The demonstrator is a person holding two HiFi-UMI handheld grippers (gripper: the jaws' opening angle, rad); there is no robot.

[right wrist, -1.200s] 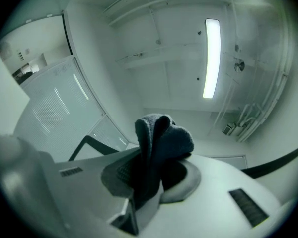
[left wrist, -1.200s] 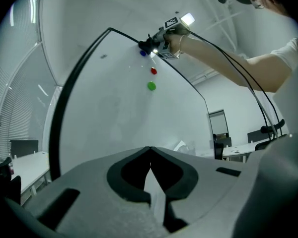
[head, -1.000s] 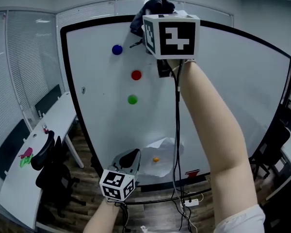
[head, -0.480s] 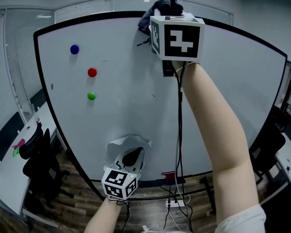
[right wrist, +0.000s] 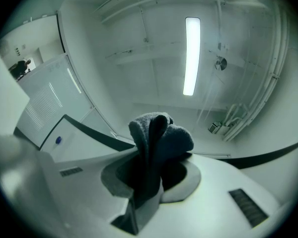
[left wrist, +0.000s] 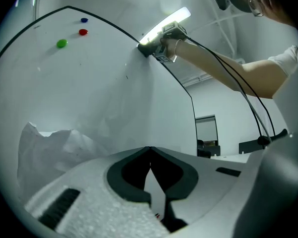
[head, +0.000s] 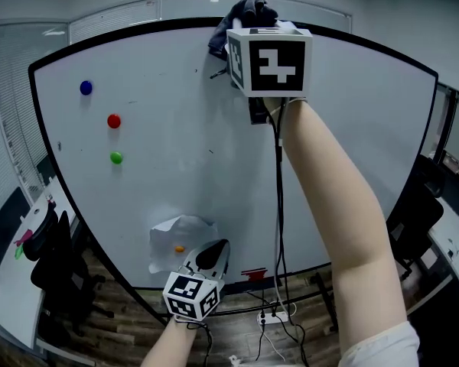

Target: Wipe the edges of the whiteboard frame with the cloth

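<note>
A large whiteboard (head: 191, 128) with a black frame (head: 138, 27) fills the head view. My right gripper (head: 249, 21) is raised to the top edge of the frame and is shut on a dark grey cloth (head: 245, 10). In the right gripper view the cloth (right wrist: 156, 138) bunches up between the jaws, over the black frame (right wrist: 94, 135). My left gripper (head: 208, 260) hangs low, near the board's bottom edge, with its jaws shut and nothing in them. The left gripper view shows the shut gripper (left wrist: 150, 150) pointing along the board, with the right gripper (left wrist: 164, 36) far up on the frame.
Blue (head: 86, 88), red (head: 114, 121) and green (head: 116, 157) magnets stick to the board's left part. A crumpled white sheet (head: 180, 239) with an orange magnet (head: 180, 248) hangs near the bottom. Office chairs (head: 57, 270) and a white desk (head: 11, 297) stand at left; cables (head: 279, 312) trail on the floor.
The view has swung so the board and magnets sit further left. The right gripper with the cloth has slid rightward along the top frame edge. The left gripper stays low.
</note>
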